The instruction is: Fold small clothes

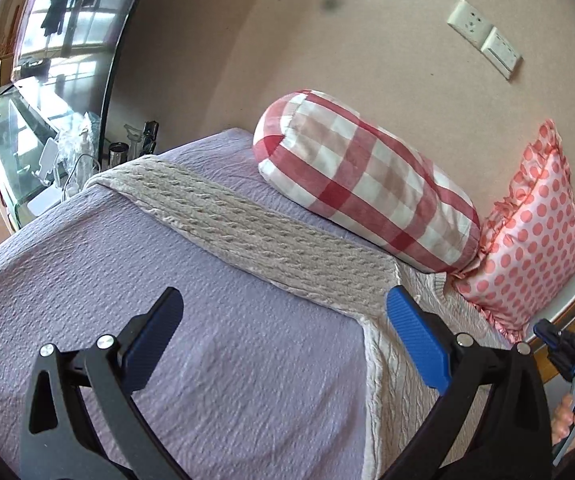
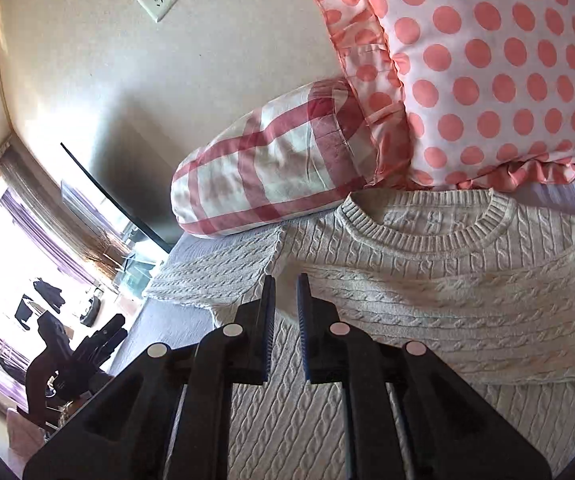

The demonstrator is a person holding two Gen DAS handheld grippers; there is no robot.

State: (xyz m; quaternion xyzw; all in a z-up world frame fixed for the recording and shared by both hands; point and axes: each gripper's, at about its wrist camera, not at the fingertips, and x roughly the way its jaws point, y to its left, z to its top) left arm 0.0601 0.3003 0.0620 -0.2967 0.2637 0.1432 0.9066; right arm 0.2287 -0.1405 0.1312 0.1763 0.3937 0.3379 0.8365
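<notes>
1. Ahead of the left tool [image 1: 283, 308], whose fingers stand spread and empty, one sleeve [image 1: 255, 232] of the cream sweater [image 2: 427, 292] lies stretched across the bed [image 1: 167, 360].
2. Under the right tool [image 2: 286, 292], fingers nearly pressed together with nothing visibly pinched, lies the sweater's body, collar beyond.
3. Likely step: fold the sleeve inward. Pinch near the cuff, lift low, lay it flat across the chest.

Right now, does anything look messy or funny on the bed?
Nothing is spilled or broken. The sweater lies flat, one sleeve stretched out sideways and the other sleeve folded across its front, because it's only half folded.
</notes>
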